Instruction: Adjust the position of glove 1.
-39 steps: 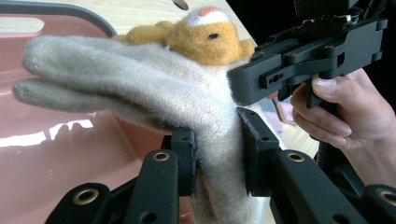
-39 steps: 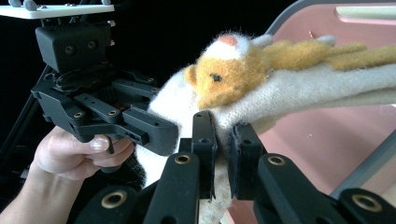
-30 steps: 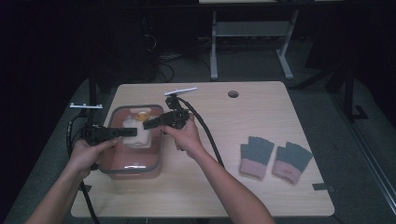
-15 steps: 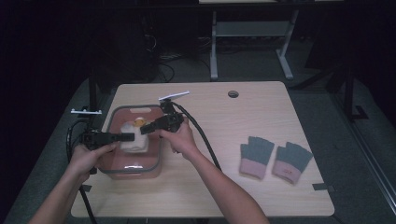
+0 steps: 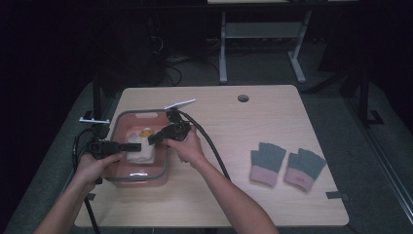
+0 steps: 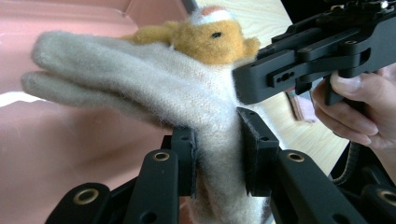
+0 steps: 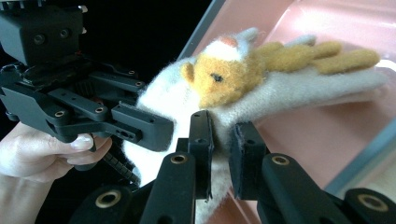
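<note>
A fuzzy cream glove with an orange animal face hangs just inside a pink bin with a grey rim. My left gripper comes in from the left, and its jaws are shut on the glove's cuff. From the right, my right gripper reaches the same cuff. Its jaws have just been opening slightly, but the pads still pinch the fabric. The glove's fingers stretch out over the bin's floor.
A pair of grey-green fingerless gloves with pink cuffs lies on the wooden table's right side. There is a cable hole at the table's far edge. Black cables trail from both grippers.
Both hands have sunk a little, lowering the cream glove into the pink bin. Both grippers still hold the cuff.
</note>
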A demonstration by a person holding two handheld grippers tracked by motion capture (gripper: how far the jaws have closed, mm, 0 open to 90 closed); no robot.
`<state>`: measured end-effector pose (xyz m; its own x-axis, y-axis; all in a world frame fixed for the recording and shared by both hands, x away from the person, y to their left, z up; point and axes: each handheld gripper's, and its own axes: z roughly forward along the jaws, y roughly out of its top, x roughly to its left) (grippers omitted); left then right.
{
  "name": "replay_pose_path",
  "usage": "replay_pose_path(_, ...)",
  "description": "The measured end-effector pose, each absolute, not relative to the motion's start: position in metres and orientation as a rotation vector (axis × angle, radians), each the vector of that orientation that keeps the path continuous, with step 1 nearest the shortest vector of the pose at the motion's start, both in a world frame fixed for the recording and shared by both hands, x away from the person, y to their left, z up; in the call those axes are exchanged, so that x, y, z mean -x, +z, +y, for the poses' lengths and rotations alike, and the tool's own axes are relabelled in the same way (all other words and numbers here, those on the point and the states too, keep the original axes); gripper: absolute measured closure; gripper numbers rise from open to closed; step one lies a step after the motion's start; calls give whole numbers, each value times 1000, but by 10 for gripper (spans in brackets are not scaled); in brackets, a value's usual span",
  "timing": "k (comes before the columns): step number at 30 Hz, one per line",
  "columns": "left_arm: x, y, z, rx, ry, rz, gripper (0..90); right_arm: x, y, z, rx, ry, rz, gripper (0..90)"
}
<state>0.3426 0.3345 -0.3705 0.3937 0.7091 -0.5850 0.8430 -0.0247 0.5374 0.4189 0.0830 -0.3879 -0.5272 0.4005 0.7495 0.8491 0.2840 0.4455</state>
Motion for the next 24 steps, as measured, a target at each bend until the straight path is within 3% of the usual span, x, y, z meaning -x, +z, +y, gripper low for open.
replay_pose_path(11,-344,-381,333,-1759,-182,1408,702,-418,-392,76,1139,-1151,-2088,790)
replay_pose_path(24,-347,-393,320,-1902,-128,1478,696,-416,-392,66,1139,-1167,-2088,785)
